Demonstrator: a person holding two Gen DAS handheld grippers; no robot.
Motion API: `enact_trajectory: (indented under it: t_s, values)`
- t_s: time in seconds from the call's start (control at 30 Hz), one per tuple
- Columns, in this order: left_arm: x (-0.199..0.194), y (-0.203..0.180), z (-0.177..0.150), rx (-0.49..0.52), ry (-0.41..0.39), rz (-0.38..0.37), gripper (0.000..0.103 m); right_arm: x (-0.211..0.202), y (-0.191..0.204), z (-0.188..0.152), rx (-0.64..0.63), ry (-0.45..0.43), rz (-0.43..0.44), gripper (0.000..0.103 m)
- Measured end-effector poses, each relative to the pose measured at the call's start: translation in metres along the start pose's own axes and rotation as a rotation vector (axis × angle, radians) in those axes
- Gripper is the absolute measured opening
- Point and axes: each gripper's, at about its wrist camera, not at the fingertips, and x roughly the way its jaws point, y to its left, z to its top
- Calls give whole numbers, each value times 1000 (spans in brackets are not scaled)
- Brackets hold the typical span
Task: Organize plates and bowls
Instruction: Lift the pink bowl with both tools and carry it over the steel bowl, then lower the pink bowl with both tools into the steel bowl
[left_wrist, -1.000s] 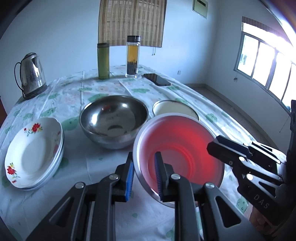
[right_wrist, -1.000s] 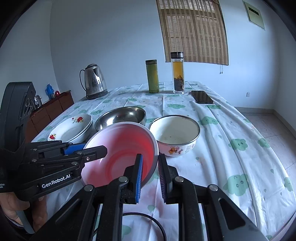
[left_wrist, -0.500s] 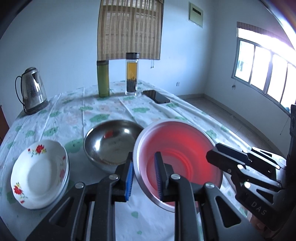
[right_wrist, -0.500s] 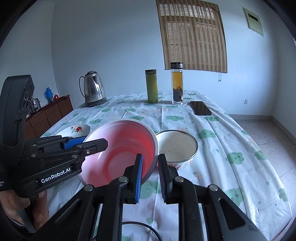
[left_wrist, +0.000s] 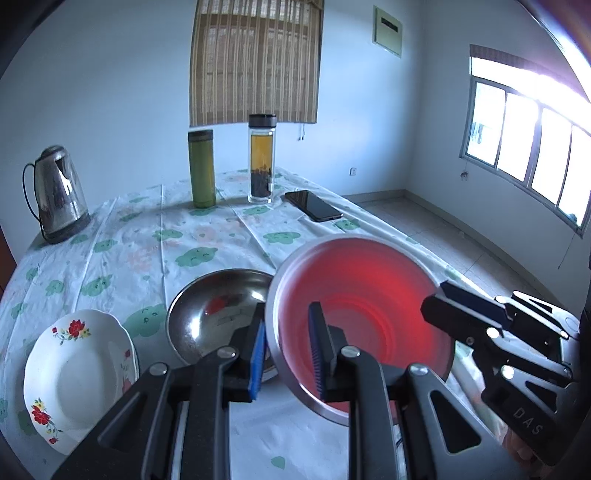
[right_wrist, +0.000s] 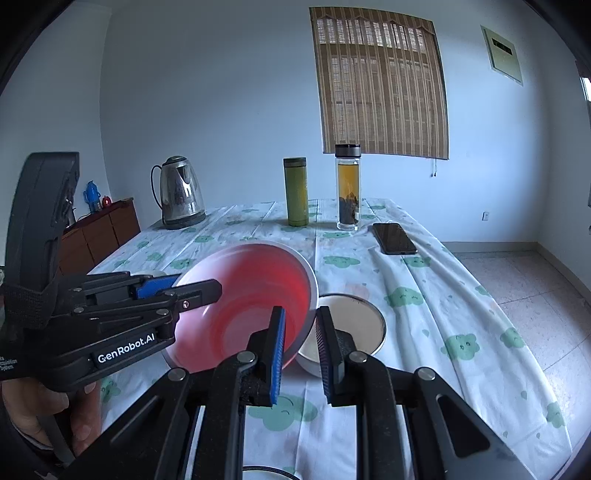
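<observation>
A red bowl with a metal outside (left_wrist: 364, 317) is held in the air above the table by both grippers. My left gripper (left_wrist: 286, 354) is shut on its left rim. My right gripper (right_wrist: 299, 345) is shut on its right rim; the bowl (right_wrist: 247, 310) shows in the right wrist view too. A steel bowl (left_wrist: 214, 317) stands on the table below and left of it. A stack of white flowered plates (left_wrist: 74, 373) lies at the left. A white enamel bowl (right_wrist: 351, 328) stands on the table just right of the red bowl.
At the back of the table stand a kettle (left_wrist: 59, 195), a green flask (left_wrist: 202, 168) and a glass tea bottle (left_wrist: 261, 158). A black phone (left_wrist: 313, 206) lies at the back right. The table's right edge (right_wrist: 517, 354) drops to the floor.
Both grippers have lifted the red bowl up off the table, with it held level between them. The other dishes have not moved.
</observation>
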Motion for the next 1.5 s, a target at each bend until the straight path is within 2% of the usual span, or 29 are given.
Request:
enact_trajectory:
  t_s: [0.2, 0.53, 0.8, 1.5]
  values:
    - [-1, 6, 8, -11, -15, 7, 19, 1, 5, 15, -20, -30, 5, 19]
    - [-10, 24, 22, -20, -117, -1, 19, 18, 11, 25, -26, -24, 14, 19]
    - [3, 46, 21, -71, -96, 11, 19, 37, 23, 31, -40, -7, 22, 19]
    - [24, 66, 15, -112, -41, 68, 19, 67, 39, 37, -81, 45, 6, 19]
